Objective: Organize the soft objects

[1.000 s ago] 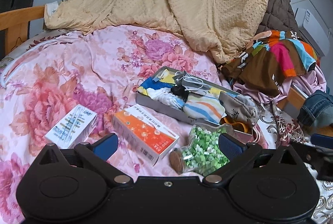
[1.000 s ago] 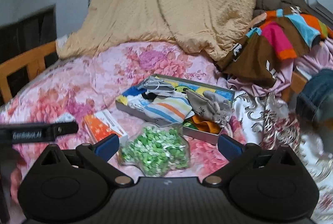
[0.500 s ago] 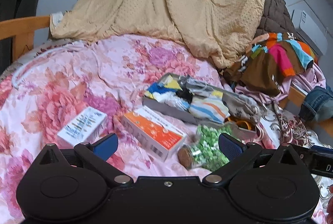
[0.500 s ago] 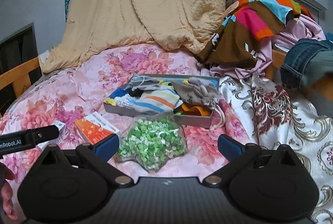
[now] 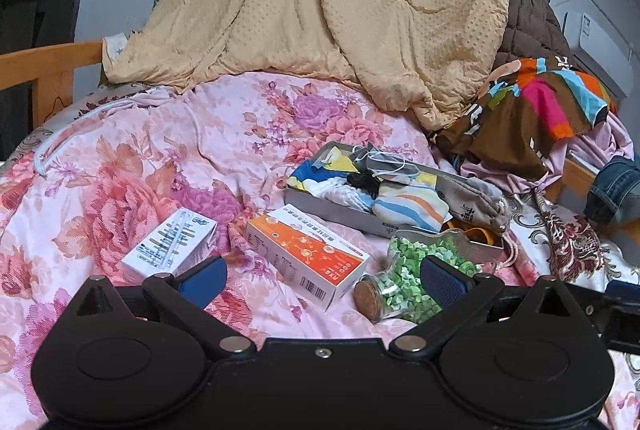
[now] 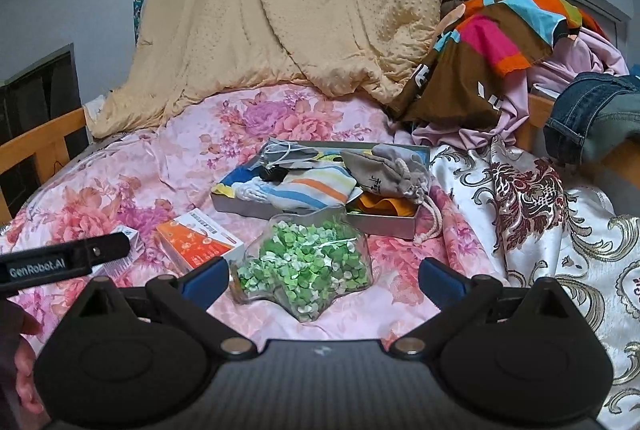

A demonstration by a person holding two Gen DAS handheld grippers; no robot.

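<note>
Claws, left [image 5: 322, 276] and right [image 6: 322, 276], are hovering wide open and empty, risking nudging the star-shaped glass jar of green beads [image 6: 304, 266] off the floral bed [image 6: 120, 190].

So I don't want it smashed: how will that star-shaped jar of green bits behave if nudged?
The star jar looks like clear glass, so probably fragile and slick. Lying flat on soft bedding, it likely slides rather than rolls. Its cork might pop out.

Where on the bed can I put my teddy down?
The pink bedspread lies bare between the tan blanket and the white box. It is crowded around the tray, orange box and green jar; clothes pile up behind.
</note>
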